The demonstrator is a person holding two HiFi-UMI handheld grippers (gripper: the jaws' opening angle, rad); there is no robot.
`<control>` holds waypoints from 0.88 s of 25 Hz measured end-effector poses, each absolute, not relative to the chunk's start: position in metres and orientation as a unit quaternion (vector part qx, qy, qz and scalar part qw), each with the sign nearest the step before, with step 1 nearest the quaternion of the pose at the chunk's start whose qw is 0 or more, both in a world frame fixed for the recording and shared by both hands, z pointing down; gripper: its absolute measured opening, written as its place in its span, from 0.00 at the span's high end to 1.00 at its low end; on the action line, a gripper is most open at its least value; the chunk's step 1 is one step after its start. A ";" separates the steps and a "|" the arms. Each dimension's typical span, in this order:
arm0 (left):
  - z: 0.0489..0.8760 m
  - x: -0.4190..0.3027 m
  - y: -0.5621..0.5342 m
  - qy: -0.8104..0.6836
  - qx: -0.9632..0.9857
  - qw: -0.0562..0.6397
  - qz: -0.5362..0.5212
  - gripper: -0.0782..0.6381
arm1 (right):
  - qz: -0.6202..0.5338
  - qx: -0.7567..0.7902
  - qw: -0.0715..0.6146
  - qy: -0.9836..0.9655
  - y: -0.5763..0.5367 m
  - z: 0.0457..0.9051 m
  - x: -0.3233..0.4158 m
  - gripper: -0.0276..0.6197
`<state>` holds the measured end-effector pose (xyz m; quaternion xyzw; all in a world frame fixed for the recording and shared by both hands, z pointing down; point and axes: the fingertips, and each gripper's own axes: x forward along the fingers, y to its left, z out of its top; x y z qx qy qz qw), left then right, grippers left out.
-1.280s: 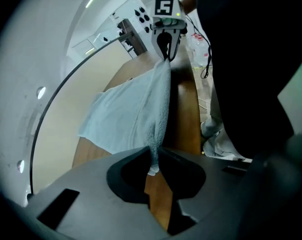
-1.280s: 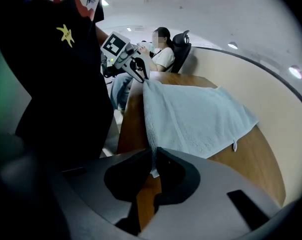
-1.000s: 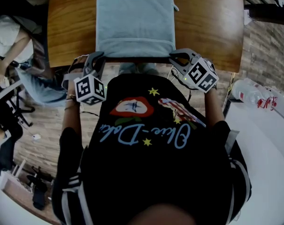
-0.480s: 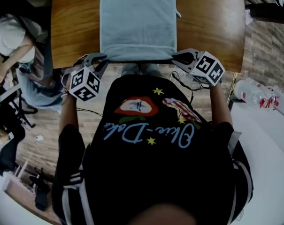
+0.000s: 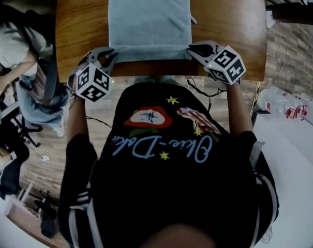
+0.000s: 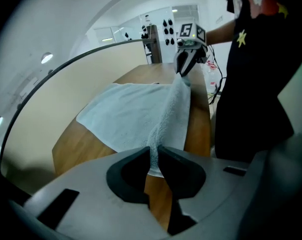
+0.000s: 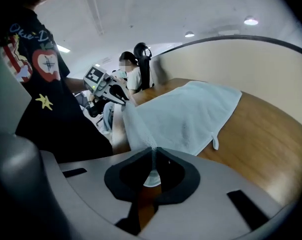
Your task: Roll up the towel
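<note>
At the far left, beyond the worktop (image 5: 228,25), a seated person (image 5: 11,43) is partly in view. The left hand-held gripper (image 5: 109,54) sits over the near left part of the wooden worktop. Its 2 jaws are clamped together on the near left corner of the towel (image 5: 148,14), and the terry cloth is pinched thin between the pads. The pale blue towel lies spread flat along the middle of the worktop, its length running away from the person who holds the grippers. Its near edge is lifted off the wood and stretches as a raised ridge from one gripper to the other. A small loop tag (image 5: 193,19) sticks out from the towel's right edge. The right hand-held gripper (image 5: 198,49) has its jaws closed on the near right corner of the towel, with a sliver of cloth caught between the pads. Further right, off the worktop, some plastic bottles (image 5: 280,103) lie beside a white surface (image 5: 296,159).
</note>
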<state>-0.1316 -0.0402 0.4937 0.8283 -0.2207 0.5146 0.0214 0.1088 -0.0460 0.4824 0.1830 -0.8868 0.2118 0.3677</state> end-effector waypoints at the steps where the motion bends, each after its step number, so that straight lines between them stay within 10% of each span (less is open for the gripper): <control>1: 0.497 -0.131 -0.045 -0.228 0.824 0.017 0.518 0.82 | 0.202 0.188 0.374 -0.885 -0.052 0.485 0.109 0.92; 14: 0.518 -0.137 -0.077 -0.320 0.799 0.010 0.509 0.67 | 0.121 0.246 0.446 -0.852 -0.083 0.513 0.117 0.79; 22: 0.466 -0.158 -0.091 -0.413 0.816 0.058 0.401 0.65 | 0.068 0.297 0.377 -0.875 -0.096 0.453 0.123 0.75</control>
